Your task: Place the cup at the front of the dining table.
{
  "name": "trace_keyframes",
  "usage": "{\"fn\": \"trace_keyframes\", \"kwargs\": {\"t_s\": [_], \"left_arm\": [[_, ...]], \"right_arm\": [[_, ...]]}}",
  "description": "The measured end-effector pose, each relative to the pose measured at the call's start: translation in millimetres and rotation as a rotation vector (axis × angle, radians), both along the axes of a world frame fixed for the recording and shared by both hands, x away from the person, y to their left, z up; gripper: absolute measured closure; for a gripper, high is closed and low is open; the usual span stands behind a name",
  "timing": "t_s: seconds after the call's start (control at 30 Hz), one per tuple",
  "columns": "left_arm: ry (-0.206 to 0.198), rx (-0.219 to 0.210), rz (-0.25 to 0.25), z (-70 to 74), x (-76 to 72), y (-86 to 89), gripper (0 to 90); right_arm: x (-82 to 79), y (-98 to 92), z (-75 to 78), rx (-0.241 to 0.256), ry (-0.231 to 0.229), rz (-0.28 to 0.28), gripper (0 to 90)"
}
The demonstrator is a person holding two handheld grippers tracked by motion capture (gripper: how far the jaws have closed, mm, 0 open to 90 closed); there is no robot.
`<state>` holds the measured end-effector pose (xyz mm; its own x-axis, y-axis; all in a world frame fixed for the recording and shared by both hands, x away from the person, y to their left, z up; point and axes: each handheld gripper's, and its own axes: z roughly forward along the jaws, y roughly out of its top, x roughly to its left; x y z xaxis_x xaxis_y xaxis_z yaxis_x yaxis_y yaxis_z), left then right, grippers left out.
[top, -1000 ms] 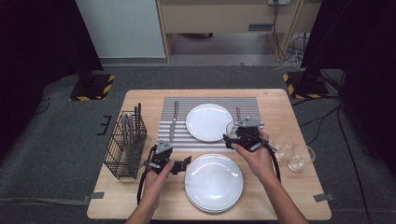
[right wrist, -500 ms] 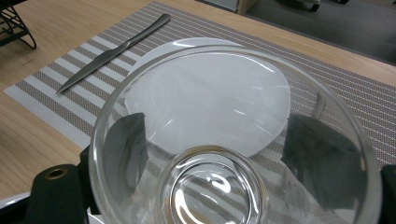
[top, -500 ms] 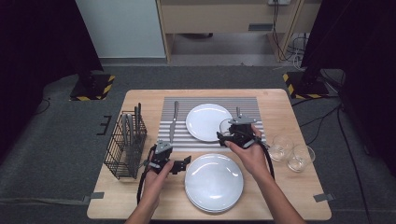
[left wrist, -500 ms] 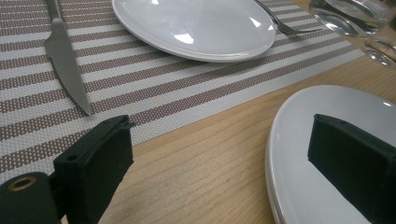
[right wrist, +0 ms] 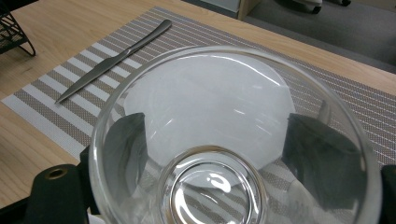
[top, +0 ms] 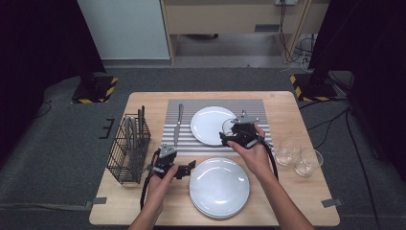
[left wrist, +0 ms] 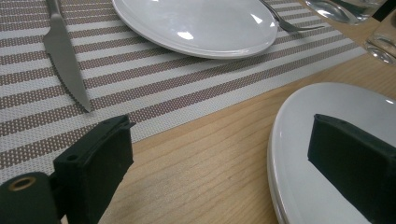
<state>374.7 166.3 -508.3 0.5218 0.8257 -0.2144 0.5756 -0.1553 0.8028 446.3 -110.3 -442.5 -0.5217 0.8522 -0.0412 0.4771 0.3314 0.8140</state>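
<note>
Over the striped mat, the right hand-held gripper has its jaws closed on a clear glass, one jaw against each side of the wall, and carries it above the right edge of the far plate. On the mat a knife lies left of that plate and a fork lies right of it. The left hand-held gripper sits low over the table, jaws wide apart and holding nothing, its tips at the left rim of the near plates. A wire basket stands at the table's left, and two more glasses stand at its right.
</note>
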Motion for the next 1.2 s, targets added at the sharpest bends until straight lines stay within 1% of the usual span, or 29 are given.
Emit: {"fn": "trace_keyframes", "kwargs": {"t_s": [0.2, 0.57, 0.7, 0.83, 1.03, 1.1, 1.2], "left_arm": [[-0.002, -0.006, 0.002, 1.3, -0.1, 0.7, 6.1], [-0.005, -0.012, 0.014, 2.8, 0.6, 4.6, 6.2], [-0.009, 0.005, 0.026, 2.4, 1.0, 6.1, 6.2], [-0.007, 0.001, 0.031, 2.0, 1.4, 6.7, 6.2], [-0.006, 0.016, 0.029, 1.1, 1.3, 7.3, 6.3], [-0.006, 0.017, 0.03, 1.0, 1.4, 7.5, 6.3], [-0.013, 0.021, 0.037, 0.7, 1.6, 8.3, 6.3]], "right_arm": [[1.5, 2.9, 2.3, 0.005, -0.001, -0.001, 19.8], [8.3, 12.5, 13.8, 0.001, -0.013, 0.011, 19.8], [12.0, 18.2, 14.7, 0.008, -0.01, 0.015, 19.9], [16.6, 24.8, 14.5, 0.011, -0.006, 0.017, 19.8], [23.0, 37.7, 15.2, 0.012, -0.007, 0.033, 19.8], [24.9, 42.4, 15.4, 0.005, -0.011, 0.04, 19.8], [27.5, 49.6, 15.8, 0.003, -0.009, 0.049, 19.8]]}}
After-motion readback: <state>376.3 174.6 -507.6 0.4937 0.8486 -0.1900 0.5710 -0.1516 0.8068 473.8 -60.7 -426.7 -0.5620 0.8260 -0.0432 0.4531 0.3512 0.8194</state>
